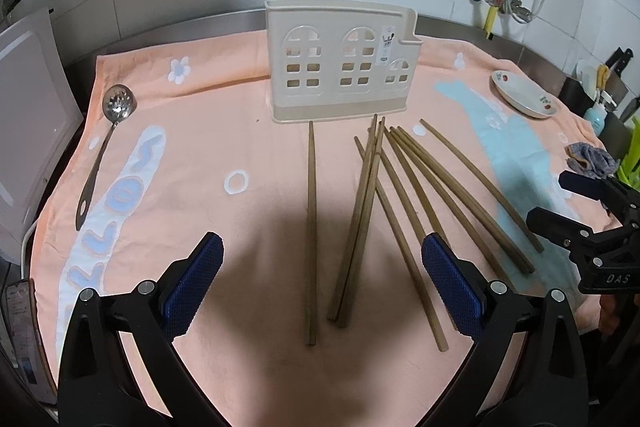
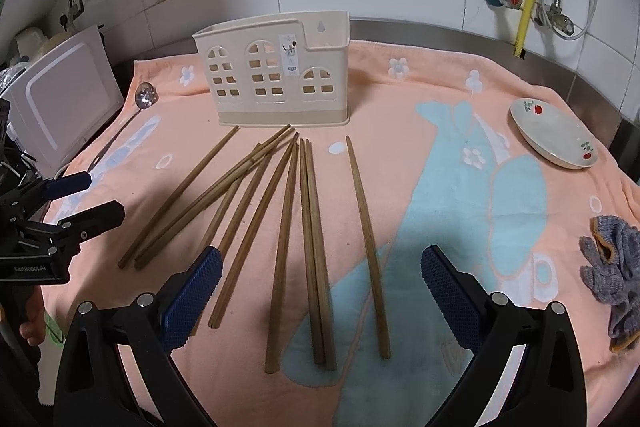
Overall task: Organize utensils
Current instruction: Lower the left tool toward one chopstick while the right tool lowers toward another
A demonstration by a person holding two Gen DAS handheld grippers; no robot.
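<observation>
Your left gripper (image 1: 322, 283) wide open, empty, hovering above near ends of chopsticks (image 1: 362, 223). Your right gripper (image 2: 321, 291) also spread wide, holding nothing, over chopsticks' near ends. Chopsticks lie loose, fanned on peach towel (image 2: 420, 187) covering desk, tips pointing toward cream utensil holder (image 1: 340, 67). Holder stands upright at towel's far side, just beyond chopstick tips. Slotted spoon (image 1: 102, 143) lies at towel's left edge, well apart from chopsticks. Plate (image 2: 554, 133) at right, grey cloth (image 2: 612, 275) nearer on right.
</observation>
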